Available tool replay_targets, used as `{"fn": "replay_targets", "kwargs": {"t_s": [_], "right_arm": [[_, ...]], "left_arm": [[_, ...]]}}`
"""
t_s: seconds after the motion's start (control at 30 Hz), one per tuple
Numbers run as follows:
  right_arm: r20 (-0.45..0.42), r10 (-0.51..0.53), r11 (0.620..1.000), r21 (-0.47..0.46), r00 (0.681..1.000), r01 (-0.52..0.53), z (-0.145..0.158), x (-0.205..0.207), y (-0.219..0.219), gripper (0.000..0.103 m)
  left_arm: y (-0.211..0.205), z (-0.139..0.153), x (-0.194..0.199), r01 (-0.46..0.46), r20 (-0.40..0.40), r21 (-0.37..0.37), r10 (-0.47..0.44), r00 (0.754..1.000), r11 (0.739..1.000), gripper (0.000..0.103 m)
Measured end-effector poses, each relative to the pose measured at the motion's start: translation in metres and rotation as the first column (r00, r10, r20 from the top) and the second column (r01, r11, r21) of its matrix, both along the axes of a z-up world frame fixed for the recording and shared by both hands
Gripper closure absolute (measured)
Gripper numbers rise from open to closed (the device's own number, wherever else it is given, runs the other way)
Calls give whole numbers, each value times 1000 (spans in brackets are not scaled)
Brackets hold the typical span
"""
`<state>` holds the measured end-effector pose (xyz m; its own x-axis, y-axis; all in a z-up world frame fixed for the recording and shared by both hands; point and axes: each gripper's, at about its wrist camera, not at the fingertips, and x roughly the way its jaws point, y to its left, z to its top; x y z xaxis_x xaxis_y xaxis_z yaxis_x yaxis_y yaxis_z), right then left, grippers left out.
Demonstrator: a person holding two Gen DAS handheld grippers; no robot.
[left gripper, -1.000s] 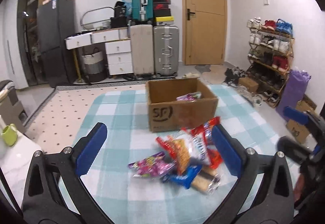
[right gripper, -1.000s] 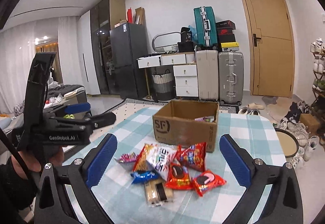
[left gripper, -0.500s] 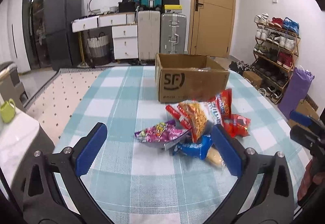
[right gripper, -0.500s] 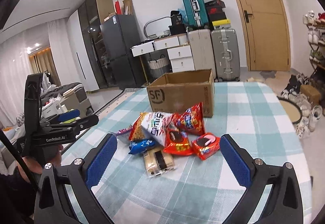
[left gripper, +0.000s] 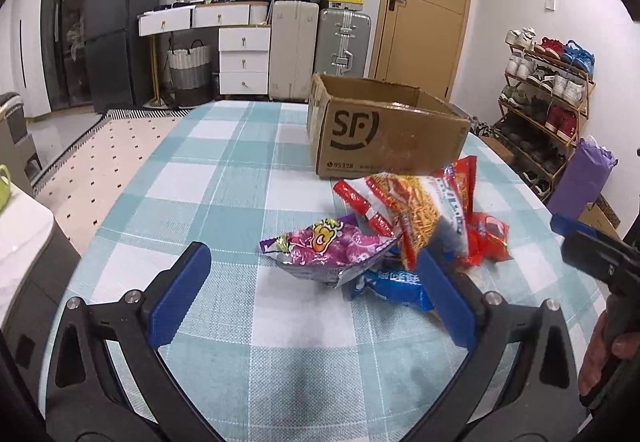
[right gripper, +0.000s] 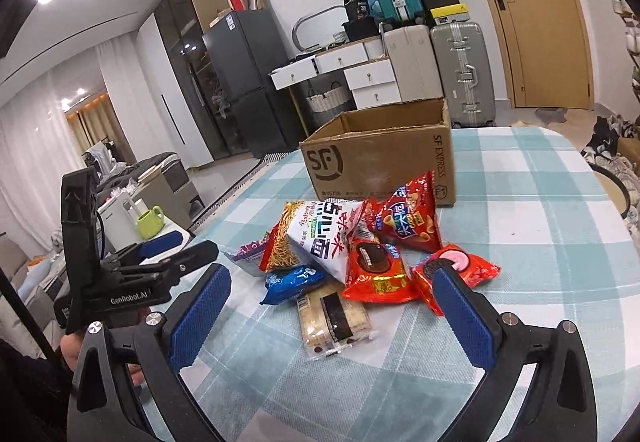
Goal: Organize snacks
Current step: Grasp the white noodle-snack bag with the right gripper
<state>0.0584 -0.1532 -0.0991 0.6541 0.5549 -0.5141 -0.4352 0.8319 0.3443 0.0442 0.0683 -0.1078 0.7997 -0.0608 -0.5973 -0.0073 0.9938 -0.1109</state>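
Observation:
A pile of snack packets lies on the checked tablecloth in front of an open cardboard box (left gripper: 384, 133) marked SF, also in the right wrist view (right gripper: 380, 161). My left gripper (left gripper: 312, 294) is open and empty, low over the table, with a purple packet (left gripper: 332, 250) just ahead between its fingers and a blue packet (left gripper: 392, 282) by its right finger. My right gripper (right gripper: 332, 306) is open and empty, with a clear biscuit pack (right gripper: 332, 318) between its fingers and red packets (right gripper: 376, 274) just beyond.
The table's right edge (left gripper: 568, 242) curves close by the pile. A side counter with a green mug (right gripper: 150, 219) stands left of the table. Suitcases, drawers, a fridge and a shoe rack (left gripper: 548, 97) line the room behind.
Both grippers have dropped lower and moved closer to the snack pile. The box's inside is no longer visible from the left wrist. Both stay open.

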Motion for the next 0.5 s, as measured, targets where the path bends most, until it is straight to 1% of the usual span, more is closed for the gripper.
{"fn": "replay_targets", "kwargs": {"t_s": [0.13, 0.23, 0.37, 0.5], "right_arm": [[-39, 38, 999, 5, 999, -38, -10, 23, 15, 1], [-94, 64, 997, 44, 993, -60, -19, 46, 26, 1], [-134, 83, 995, 69, 988, -75, -27, 71, 40, 1], [-174, 80, 995, 64, 982, -70, -34, 92, 53, 1]], "left_arm": [[2, -15, 11, 9, -30, -20, -9, 999, 1000, 0], [6, -22, 17, 4, -30, -35, -5, 1000, 999, 0], [15, -28, 26, -11, -31, -69, 8, 999, 998, 0], [21, -37, 36, -16, -46, -106, 11, 999, 994, 0]]}}
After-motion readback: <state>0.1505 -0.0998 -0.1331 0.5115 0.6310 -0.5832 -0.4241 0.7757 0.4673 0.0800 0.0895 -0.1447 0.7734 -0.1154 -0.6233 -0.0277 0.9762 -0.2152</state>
